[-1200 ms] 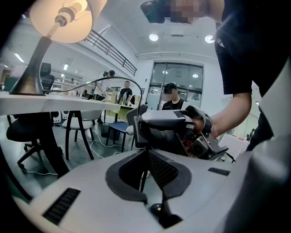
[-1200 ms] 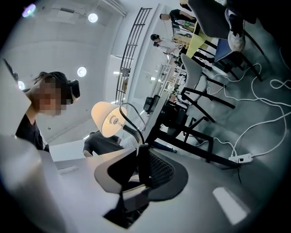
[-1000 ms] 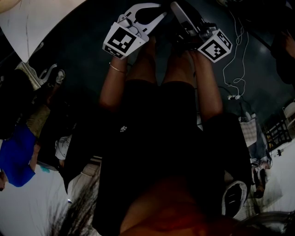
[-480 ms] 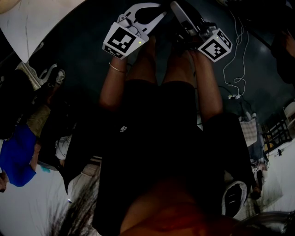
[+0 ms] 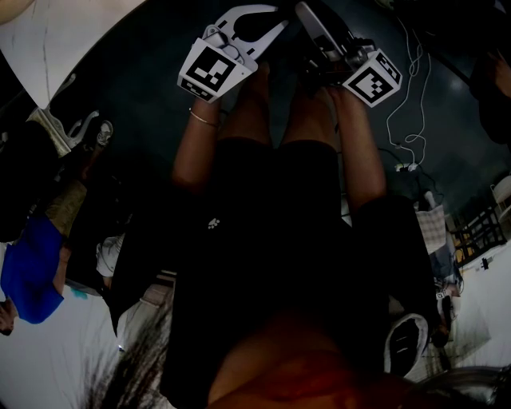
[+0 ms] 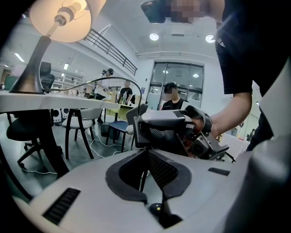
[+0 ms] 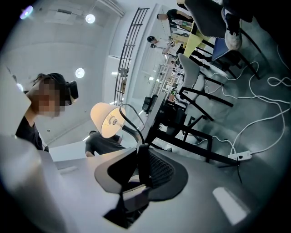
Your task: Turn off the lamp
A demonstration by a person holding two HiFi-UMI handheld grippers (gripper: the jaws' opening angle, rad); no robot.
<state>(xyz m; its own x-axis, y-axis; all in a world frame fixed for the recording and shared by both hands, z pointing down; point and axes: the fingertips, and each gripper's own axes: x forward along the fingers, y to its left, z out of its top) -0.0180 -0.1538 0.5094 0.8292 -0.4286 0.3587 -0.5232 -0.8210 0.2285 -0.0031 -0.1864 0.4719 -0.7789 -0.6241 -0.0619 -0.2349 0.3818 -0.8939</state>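
The lamp (image 6: 59, 20) is lit, its shade and bulb glowing at the top left of the left gripper view above a table (image 6: 27, 102). The right gripper view shows the lamp (image 7: 105, 119) too, with its black cord (image 7: 132, 119) looping down into my right gripper (image 7: 142, 164), which is shut on it. A thin stretch of that cord (image 6: 144, 175) also runs between the pads of my left gripper (image 6: 146, 168), which look closed on it. The right gripper (image 6: 182, 132) sits just beyond in a hand. In the dark head view, left gripper (image 5: 275, 20) and right gripper (image 5: 307, 16) are side by side at the top.
Black-legged chairs (image 6: 82, 120) and a desk frame (image 7: 191, 132) stand on the grey floor. A power strip (image 7: 241, 156) and white cables (image 5: 407, 120) lie to the right. People stand in the background (image 6: 172, 98), and someone in blue (image 5: 28, 272) is at the head view's left.
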